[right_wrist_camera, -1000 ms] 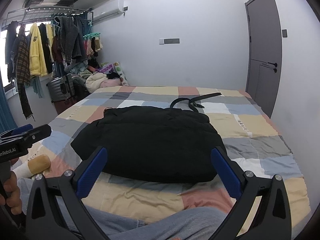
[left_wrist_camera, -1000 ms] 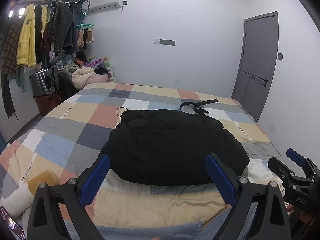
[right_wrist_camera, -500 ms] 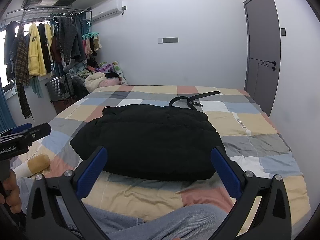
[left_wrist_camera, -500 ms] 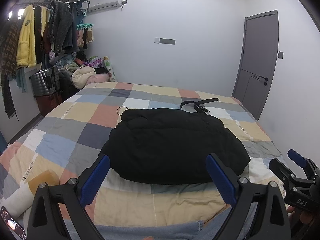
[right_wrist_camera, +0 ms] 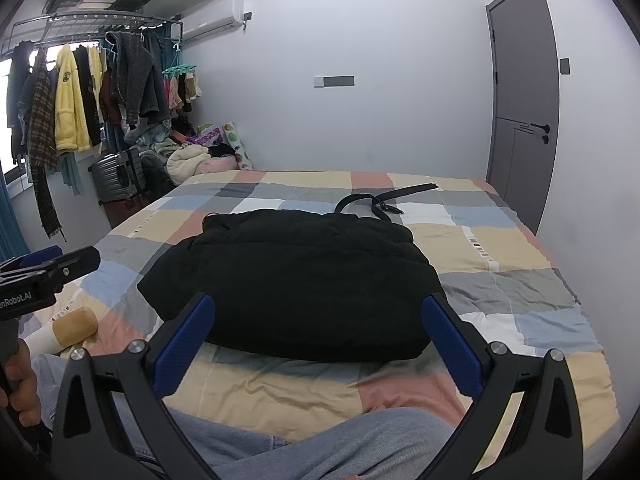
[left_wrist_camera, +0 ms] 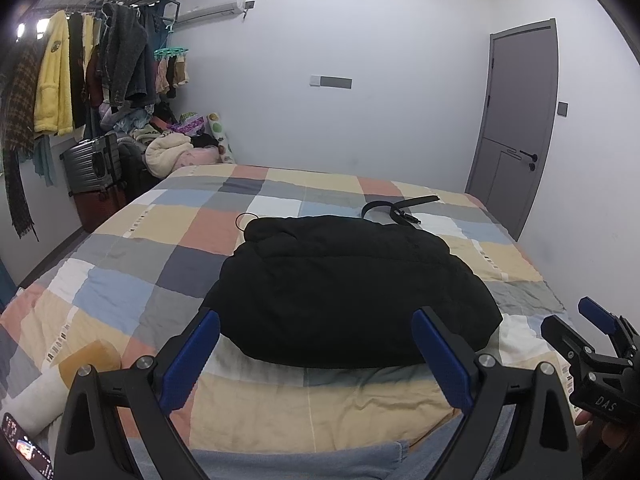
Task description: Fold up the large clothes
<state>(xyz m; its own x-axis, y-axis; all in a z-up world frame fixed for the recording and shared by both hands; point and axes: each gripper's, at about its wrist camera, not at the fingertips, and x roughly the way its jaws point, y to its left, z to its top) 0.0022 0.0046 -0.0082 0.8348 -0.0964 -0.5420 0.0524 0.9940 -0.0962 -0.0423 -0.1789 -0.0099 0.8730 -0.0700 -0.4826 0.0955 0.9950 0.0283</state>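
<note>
Folded black jacket (right_wrist_camera: 292,280) on checked bed (right_wrist_camera: 500,248); right gripper (right_wrist_camera: 320,336) jaws spread, empty.

We hold the left gripper (left_wrist_camera: 316,354) and right gripper (right_wrist_camera: 320,336) level, side by side, jaws spread wide, empty.

Both fisheye views are evenly and fairly dimly lit, with a cool, bluish cast over the plain white wall (left_wrist_camera: 360,128). Daylight enters at the far left, behind the crowded rail of hanging clothes (right_wrist_camera: 80,92), where the window area blows out to white. The puffy black folded jacket (right_wrist_camera: 296,280) swallows detail, so its seams barely read, and it casts only a soft shadow on the pastel checked bedspread (right_wrist_camera: 500,248). The tall grey door (left_wrist_camera: 516,128) bows with lens distortion. Black vignetting fills the corners. Focus looks sharp throughout, though the extreme edges may be slightly soft.
</note>
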